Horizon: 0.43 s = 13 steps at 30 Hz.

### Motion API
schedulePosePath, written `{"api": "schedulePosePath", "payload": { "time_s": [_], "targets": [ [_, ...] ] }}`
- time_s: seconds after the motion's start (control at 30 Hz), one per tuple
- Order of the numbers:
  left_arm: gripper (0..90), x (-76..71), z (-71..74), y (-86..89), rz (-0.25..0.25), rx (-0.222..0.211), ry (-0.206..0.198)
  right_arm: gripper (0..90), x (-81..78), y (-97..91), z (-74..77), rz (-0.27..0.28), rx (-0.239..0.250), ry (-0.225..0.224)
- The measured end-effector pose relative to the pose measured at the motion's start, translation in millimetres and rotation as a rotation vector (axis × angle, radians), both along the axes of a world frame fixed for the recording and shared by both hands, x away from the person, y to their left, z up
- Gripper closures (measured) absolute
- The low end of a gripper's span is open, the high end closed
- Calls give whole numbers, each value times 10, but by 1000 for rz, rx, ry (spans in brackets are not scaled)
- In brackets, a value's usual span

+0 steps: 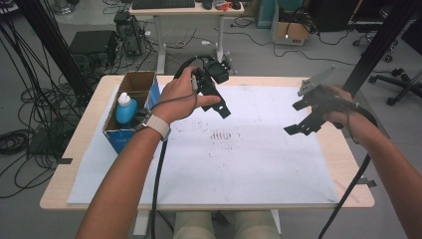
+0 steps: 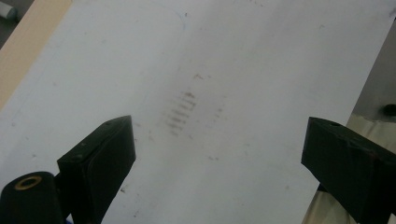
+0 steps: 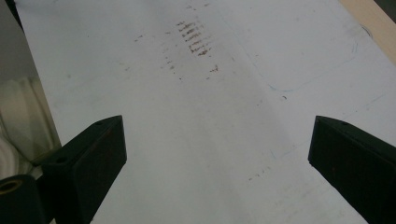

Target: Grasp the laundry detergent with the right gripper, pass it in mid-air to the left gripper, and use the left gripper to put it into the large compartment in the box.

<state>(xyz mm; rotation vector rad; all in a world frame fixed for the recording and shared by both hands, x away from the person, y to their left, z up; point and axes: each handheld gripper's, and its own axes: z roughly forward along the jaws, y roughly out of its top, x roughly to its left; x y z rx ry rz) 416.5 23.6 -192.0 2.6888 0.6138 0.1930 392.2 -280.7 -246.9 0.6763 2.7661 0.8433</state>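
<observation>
Two claws, left claw (image 1: 219, 107) and right claw (image 1: 298, 117), both spread wide, empty, above the white sheet (image 1: 239, 164).

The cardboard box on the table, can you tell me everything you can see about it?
The cardboard box is small, brown inside and blue with white markings outside. Its top flaps stand open. It sits upright near the left edge of the wooden table, partly on the big white sheet. Inside it stands a blue bottle with a white cap, poking up above the rim. The person's left wrist, with a pale watch strap, crosses in front of the box's near right corner; whether they touch is unclear. Neither gripper is at the box.
</observation>
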Motion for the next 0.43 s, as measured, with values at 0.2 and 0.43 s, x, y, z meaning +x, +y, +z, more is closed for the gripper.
{"api": "schedulePosePath", "payload": {
  "time_s": [0.2,0.43],
  "targets": [
    [102,2,-1,3,2,-2,0,42,30,0,-15,36,13,-29],
    [103,6,-4,6,4,-1,4,43,-2,21,-15,2,5,4]
  ]
}}
